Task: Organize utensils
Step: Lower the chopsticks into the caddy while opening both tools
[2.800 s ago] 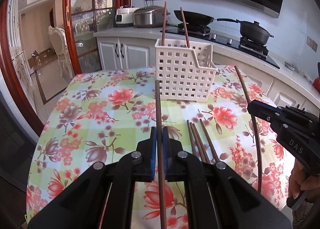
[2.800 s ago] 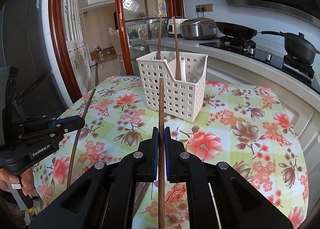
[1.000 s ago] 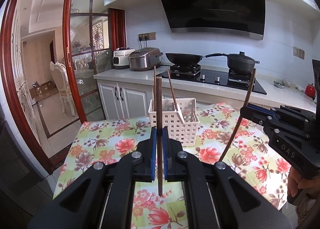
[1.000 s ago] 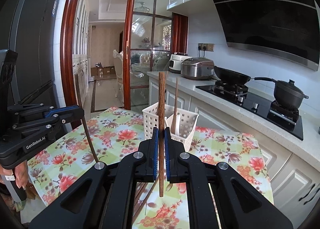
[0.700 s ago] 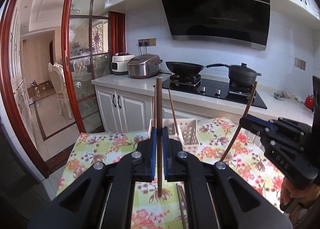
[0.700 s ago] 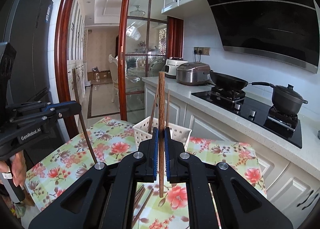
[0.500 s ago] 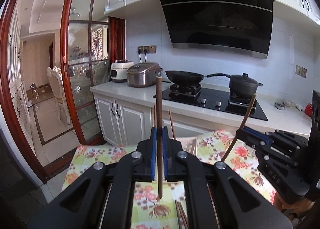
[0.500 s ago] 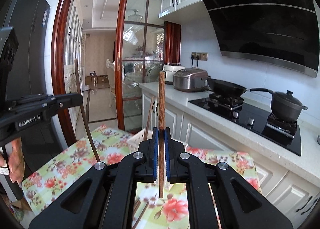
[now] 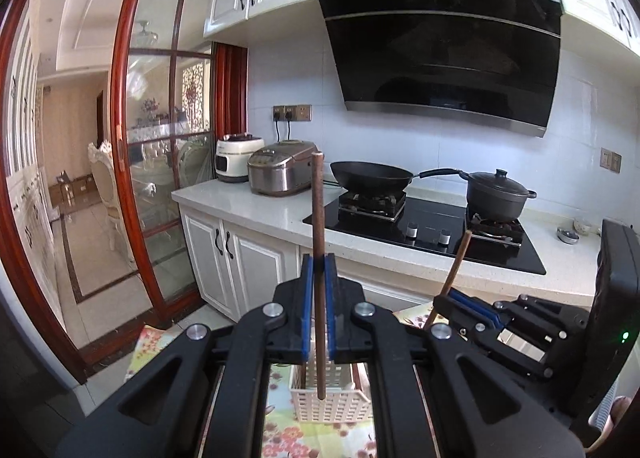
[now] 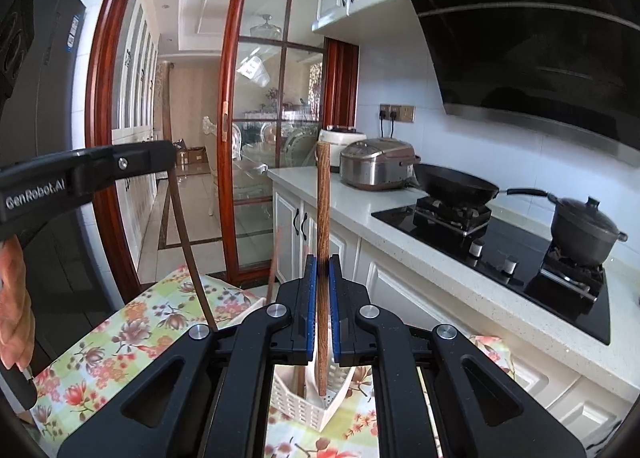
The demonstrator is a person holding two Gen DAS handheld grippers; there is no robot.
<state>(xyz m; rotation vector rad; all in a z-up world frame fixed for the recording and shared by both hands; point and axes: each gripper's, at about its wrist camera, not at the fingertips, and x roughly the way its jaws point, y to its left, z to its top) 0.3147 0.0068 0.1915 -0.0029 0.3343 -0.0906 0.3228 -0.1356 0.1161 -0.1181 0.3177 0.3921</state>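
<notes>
The left gripper (image 9: 319,270) is clamped on a dark chopstick (image 9: 318,218) that stands upright between its blue pads, its top above the jaws and its lower tip hanging over a white basket (image 9: 332,404) on the table. The right gripper (image 10: 321,274) is likewise shut tight on a reddish-brown chopstick (image 10: 322,202), also upright, with its lower end pointing down into the basket (image 10: 296,402), where the pale floor shows beneath it. Whether the tip touches the floor I cannot tell. Another stick already leans in the basket just left of it.

From the left wrist view the right gripper (image 9: 460,300) sits off to the right, its chopstick (image 9: 456,262) tilted. From the right wrist view the left gripper (image 10: 168,156) reaches in from the left edge, its chopstick (image 10: 188,242) slanting down towards the flowered tablecloth (image 10: 132,322), and a hand (image 10: 14,298) shows on its handle.

Beyond the table runs a white counter (image 9: 256,206) with a rice cooker (image 9: 282,174), a black pan (image 9: 370,176) and a lidded pot (image 9: 496,194) on the hob, under a dark hood (image 9: 440,58). A red-framed glass door (image 9: 160,138) stands to the left.
</notes>
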